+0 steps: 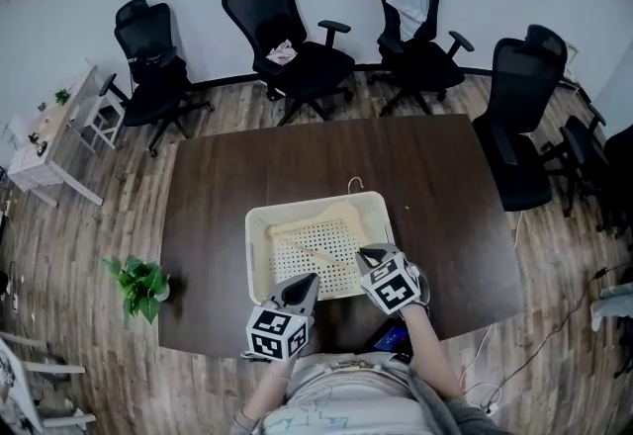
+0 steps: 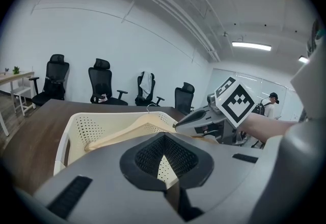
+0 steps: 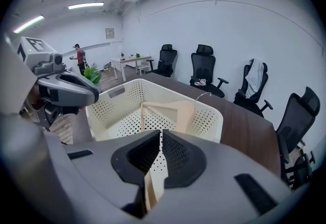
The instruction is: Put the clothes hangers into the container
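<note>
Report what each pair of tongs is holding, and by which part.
Right tongs grip a cream hanger by the end of one arm, with its hook toward the basket's far rim. Left tongs hold nothing.

My grey-and-black left tool (image 1: 307,282) and right tool (image 1: 368,253) each carry black-and-white square markers. The container (image 1: 255,260) is cream with a pattern of small dotted holes, and the hanger (image 3: 168,111) is pale wood. The tabletop (image 1: 213,225) is dark brown, the floor (image 1: 129,216) grey-brown wood grain, the chairs (image 1: 282,28) black and the plant (image 1: 141,287) green.
</note>
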`<state>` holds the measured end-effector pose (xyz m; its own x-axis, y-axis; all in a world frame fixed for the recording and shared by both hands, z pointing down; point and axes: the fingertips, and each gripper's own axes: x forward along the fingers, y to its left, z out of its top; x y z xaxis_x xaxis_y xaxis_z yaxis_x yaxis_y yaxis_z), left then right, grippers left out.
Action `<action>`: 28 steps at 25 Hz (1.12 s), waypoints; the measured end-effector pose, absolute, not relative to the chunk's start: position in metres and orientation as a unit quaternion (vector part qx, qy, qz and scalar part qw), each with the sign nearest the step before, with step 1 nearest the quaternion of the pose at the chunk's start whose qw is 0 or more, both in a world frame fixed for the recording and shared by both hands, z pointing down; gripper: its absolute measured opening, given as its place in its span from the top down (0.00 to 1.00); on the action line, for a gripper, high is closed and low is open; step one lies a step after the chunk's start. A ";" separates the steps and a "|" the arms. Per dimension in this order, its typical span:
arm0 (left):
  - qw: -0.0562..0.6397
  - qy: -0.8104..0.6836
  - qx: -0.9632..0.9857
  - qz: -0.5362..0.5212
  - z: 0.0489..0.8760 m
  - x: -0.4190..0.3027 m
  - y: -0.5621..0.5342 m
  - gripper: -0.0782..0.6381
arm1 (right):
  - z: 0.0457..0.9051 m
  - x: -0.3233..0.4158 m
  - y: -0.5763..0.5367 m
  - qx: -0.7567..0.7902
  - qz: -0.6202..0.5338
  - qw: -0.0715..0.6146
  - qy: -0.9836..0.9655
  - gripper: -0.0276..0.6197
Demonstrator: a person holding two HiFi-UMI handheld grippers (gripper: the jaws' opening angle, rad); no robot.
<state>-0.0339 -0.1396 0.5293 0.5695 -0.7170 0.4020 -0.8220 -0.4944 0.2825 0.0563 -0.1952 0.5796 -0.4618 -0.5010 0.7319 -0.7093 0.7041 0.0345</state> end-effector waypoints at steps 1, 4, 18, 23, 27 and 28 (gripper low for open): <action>0.225 -0.449 0.857 0.115 0.529 -0.033 -0.140 0.88 | 0.579 0.054 -0.194 0.356 0.139 0.373 -0.845 0.91; 0.224 -0.452 0.856 0.112 0.526 -0.031 -0.139 0.88 | 0.575 0.048 -0.189 0.348 0.137 0.369 -0.851 0.91; 0.212 -0.458 0.857 0.103 0.512 -0.027 -0.141 0.88 | 0.552 0.025 -0.168 0.322 0.131 0.342 -0.873 0.91; 0.208 -0.456 0.860 0.099 0.508 -0.023 -0.142 0.88 | 0.538 0.019 -0.164 0.317 0.126 0.331 -0.880 0.91; 0.201 -0.454 0.863 0.089 0.500 -0.021 -0.144 0.88 | 0.530 0.017 -0.166 0.322 0.117 0.315 -0.885 0.91; 0.198 -0.454 0.864 0.087 0.497 -0.021 -0.145 0.88 | 0.527 0.016 -0.166 0.322 0.119 0.308 -0.887 0.91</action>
